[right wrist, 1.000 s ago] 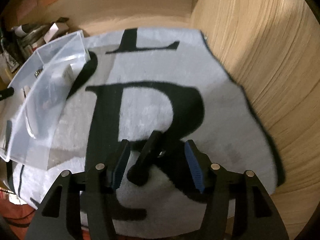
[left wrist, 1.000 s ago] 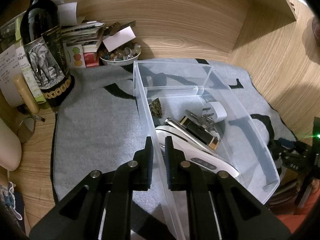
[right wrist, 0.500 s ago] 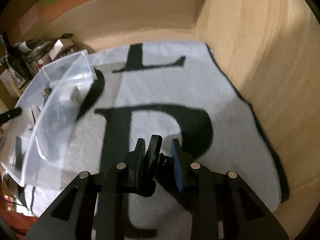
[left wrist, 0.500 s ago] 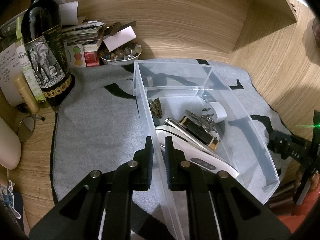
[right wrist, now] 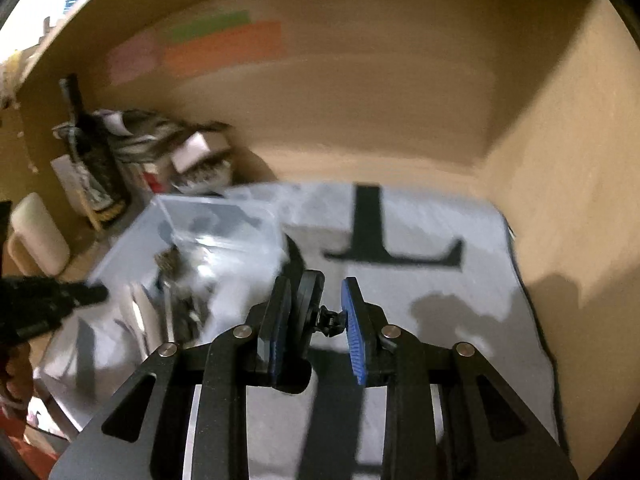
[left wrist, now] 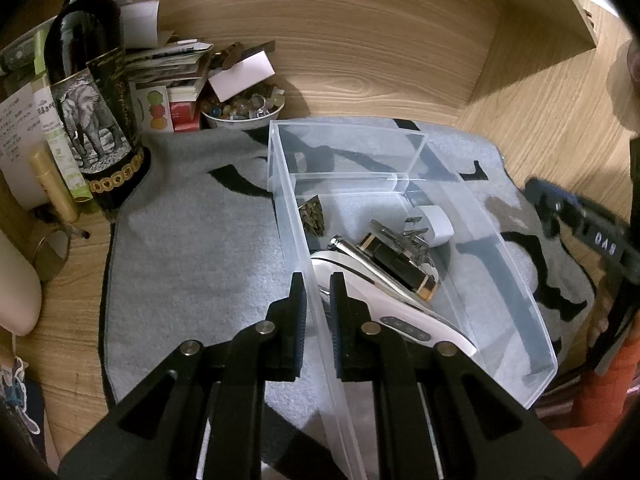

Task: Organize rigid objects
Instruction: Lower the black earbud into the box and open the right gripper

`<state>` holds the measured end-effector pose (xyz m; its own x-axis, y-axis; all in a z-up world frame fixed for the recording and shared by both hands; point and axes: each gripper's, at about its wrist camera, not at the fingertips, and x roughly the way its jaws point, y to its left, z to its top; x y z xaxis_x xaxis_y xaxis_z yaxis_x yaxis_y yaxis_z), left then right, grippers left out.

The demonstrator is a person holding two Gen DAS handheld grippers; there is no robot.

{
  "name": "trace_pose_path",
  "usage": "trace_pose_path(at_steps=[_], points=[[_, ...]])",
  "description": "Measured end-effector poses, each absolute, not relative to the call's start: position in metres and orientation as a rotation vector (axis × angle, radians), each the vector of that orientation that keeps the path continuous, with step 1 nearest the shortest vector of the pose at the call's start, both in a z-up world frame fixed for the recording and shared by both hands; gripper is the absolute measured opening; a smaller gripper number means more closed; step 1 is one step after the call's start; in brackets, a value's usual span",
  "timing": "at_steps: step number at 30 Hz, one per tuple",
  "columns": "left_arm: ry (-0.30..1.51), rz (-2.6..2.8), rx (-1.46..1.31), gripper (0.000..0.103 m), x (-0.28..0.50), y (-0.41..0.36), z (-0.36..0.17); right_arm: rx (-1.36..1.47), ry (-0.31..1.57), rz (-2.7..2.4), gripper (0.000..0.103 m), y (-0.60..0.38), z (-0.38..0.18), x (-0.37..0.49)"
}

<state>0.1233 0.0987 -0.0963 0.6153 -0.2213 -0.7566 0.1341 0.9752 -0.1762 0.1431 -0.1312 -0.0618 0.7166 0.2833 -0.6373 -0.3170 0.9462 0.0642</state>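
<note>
A clear plastic bin (left wrist: pixel 500 264) stands on a grey mat (left wrist: pixel 192 264). It holds a white device (left wrist: pixel 384 300), a white charger plug (left wrist: pixel 434 222), a black and gold lighter (left wrist: pixel 396 264) and a small patterned piece (left wrist: pixel 314 214). My left gripper (left wrist: pixel 318 284) is shut on the bin's left wall. My right gripper (right wrist: pixel 316 304) is shut on a black mount piece (right wrist: pixel 310 320) and holds it above the mat (right wrist: pixel 420 240), right of the bin (right wrist: pixel 208 236). It shows blurred at the right of the left wrist view (left wrist: pixel 576 220).
A dark wine bottle (left wrist: pixel 92 104), stacked papers and boxes (left wrist: pixel 168 76) and a bowl of beads (left wrist: pixel 244 106) stand at the back left. Wooden walls (left wrist: pixel 400 52) close the back and right. A metal cup (left wrist: pixel 50 250) lies left of the mat.
My right gripper closed on the black mount piece, lifted it off the mat and swung it toward the bin. My left gripper has kept its hold on the bin wall.
</note>
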Motion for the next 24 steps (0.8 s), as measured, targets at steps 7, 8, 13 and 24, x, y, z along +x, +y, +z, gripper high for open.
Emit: trace_pose_path(at_steps=[7,8,13,24], points=[[0.886,-0.200,-0.108,0.010,0.123,0.099,-0.096,-0.129,0.647,0.458,0.024,-0.090,-0.048,0.149],[0.886,-0.200,-0.111,0.010,0.123,0.099,-0.096,-0.138,0.650,0.475,0.024,-0.083,-0.049,0.149],[0.886,-0.197,-0.113,0.010,0.123,0.099,-0.096,-0.196,0.680,0.539,0.024,-0.059,-0.059,0.153],[0.886,-0.193,-0.118,0.010,0.122,0.099,-0.096,-0.243,0.812,0.606,0.024,-0.036,-0.087,0.166]])
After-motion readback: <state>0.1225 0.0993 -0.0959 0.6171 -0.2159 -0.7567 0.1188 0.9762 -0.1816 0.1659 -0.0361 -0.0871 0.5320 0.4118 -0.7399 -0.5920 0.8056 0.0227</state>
